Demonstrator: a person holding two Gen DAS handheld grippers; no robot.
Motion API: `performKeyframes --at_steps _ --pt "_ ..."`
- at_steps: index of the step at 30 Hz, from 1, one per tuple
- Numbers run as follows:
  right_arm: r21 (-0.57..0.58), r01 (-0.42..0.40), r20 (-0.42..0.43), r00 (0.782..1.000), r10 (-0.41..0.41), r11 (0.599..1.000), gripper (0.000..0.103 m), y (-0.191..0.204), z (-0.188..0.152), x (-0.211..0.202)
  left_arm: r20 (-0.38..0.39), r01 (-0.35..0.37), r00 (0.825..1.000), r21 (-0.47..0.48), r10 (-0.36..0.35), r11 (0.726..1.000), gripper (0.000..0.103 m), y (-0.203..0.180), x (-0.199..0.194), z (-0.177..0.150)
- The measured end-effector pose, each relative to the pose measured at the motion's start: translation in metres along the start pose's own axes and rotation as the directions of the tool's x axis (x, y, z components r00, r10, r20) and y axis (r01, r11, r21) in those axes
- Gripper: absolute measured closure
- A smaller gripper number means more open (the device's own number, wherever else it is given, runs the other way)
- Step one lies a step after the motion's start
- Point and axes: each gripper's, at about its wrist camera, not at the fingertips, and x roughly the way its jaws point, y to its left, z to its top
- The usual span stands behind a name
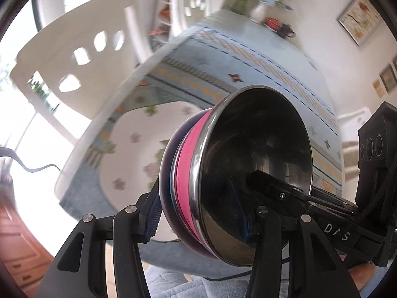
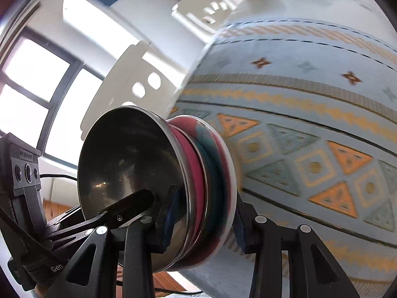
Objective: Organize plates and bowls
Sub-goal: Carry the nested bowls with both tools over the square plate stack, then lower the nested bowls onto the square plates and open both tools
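Both the left gripper (image 1: 198, 213) and right gripper (image 2: 202, 226) have jaws clamped on one stack of bowls (image 1: 223, 173); it hangs tilted over the bench (image 1: 248, 57); uneven squeeze could slide the nested bowls apart.

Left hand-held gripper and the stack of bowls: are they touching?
Touching. The left wrist view shows the left hand-held gripper clamping the stack of bowls, one blue pad inside the steel bowl, the other against the stack's underside.

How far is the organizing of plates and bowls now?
Done: the steel bowl is nested on the pink and dark dishes. In hand: both tongs, left and right, clamp this stack above the tablecloth. Left: setting it down; the flowered plate remains.
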Motion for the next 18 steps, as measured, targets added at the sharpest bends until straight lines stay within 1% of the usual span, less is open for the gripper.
performKeyframes --at_steps 4,6,14,18 --pt "-0.039 -0.015 -0.047 0.999 0.013 0.999 0.063 0.015 0.006 0.023 -0.009 -0.014 1.000 -0.044 0.013 0.999 0.057 0.017 0.005 -0.001" --pt "-0.046 -0.018 -0.068 0.998 0.015 0.999 0.063 0.018 0.010 0.032 -0.007 -0.016 1.000 -0.049 0.016 0.999 0.057 0.021 0.008 0.000" --pt "-0.036 0.007 -0.114 0.993 -0.011 0.999 0.063 0.014 0.020 0.056 -0.048 0.001 0.999 -0.071 -0.004 0.997 0.057 0.024 0.031 0.010" --pt "-0.039 0.013 -0.130 0.991 -0.018 0.999 0.063 0.013 0.027 0.065 -0.048 0.002 0.999 -0.082 -0.006 0.997 0.057 0.028 0.035 0.015"
